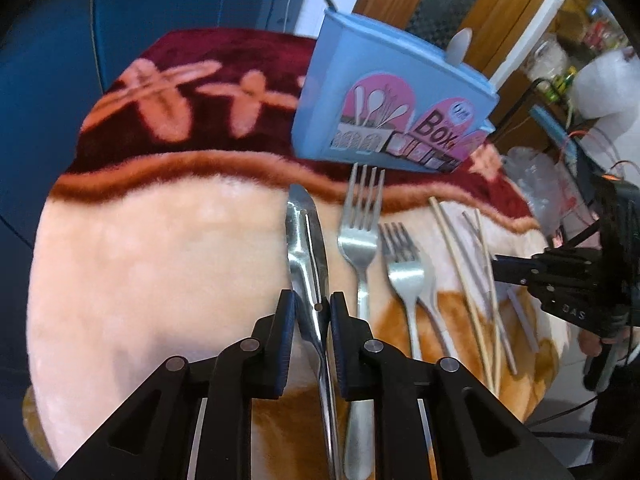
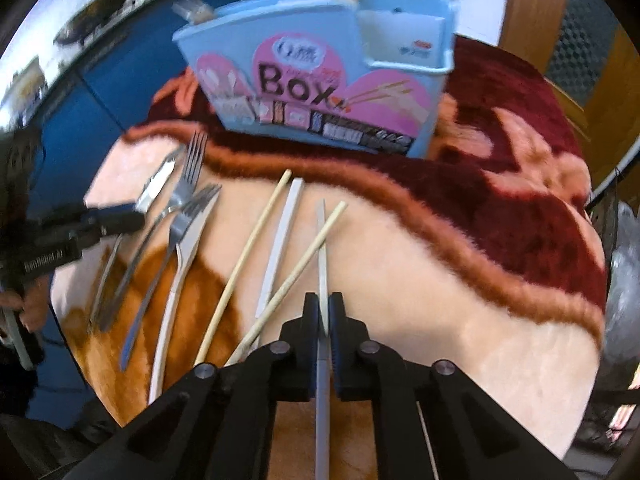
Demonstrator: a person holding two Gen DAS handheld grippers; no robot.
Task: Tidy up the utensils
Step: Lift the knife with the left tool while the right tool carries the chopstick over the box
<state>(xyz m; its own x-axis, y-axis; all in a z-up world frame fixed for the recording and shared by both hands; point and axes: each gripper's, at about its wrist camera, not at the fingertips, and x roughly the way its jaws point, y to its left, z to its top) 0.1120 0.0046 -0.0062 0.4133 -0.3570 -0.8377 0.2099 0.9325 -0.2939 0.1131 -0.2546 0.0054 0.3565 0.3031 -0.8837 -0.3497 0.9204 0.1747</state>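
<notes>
In the left wrist view, the left gripper fills the lower centre of the frame, its jaws narrowed around a steel knife that runs up between the pads; whether the pads actually press on it I cannot tell. Just right of the knife lie a large fork and a smaller fork, tines pointing up the frame, then a loose cluster of pale chopsticks toward the right. All rest on a fuzzy blanket, pink near the camera and maroon with a floral pattern farther up. At the upper centre stands a light blue utensil box, tilted in this view, with a pale handle poking out of its top.

In the right wrist view, the right gripper sits at the lower centre, jaws closed on a grey chopstick that crosses a wooden chopstick. The box stands at the upper centre.
</notes>
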